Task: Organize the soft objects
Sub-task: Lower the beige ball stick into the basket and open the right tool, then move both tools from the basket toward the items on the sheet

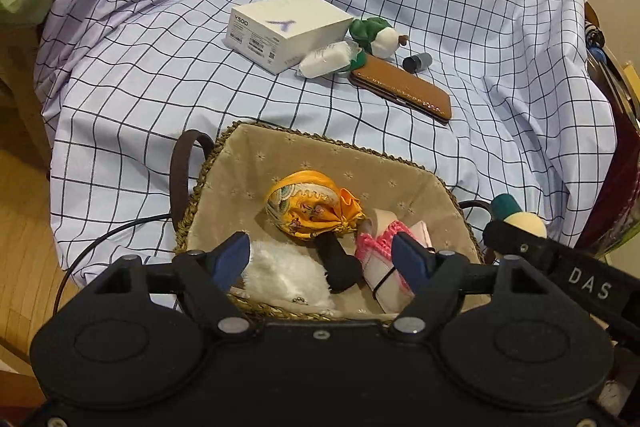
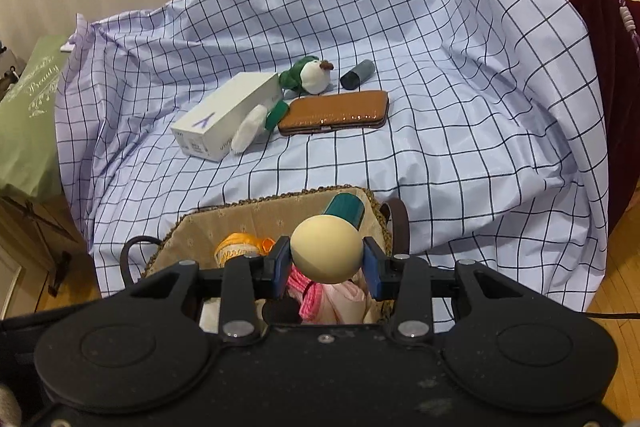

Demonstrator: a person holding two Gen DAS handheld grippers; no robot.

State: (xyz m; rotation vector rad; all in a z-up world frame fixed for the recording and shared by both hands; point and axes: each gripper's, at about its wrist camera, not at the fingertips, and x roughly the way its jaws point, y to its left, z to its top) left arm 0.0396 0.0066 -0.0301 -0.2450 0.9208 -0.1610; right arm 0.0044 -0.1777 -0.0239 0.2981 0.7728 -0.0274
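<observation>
A woven basket (image 1: 224, 163) with beige lining holds a yellow drawstring pouch (image 1: 312, 207), a white fluffy piece (image 1: 284, 275), a black item (image 1: 340, 265) and a pink-trimmed roll (image 1: 380, 259). My left gripper (image 1: 322, 259) hangs open over the basket's near side, its pads touching nothing. My right gripper (image 2: 326, 263) is shut on a cream ball with a teal cap (image 2: 325, 251), held above the basket (image 2: 240, 205); that ball (image 1: 524, 221) also shows at the basket's right edge in the left wrist view. A green-and-white plush (image 1: 380, 37) lies farther back on the checked cloth.
On the checked cloth (image 1: 160, 87) behind the basket lie a white box (image 1: 286, 29), a white wrapped bundle (image 1: 324, 61), a brown case (image 1: 400, 91) and a grey cylinder (image 1: 418, 61). A cluttered, dark red draped stand (image 2: 600, 27) is at the right. Wooden floor lies below.
</observation>
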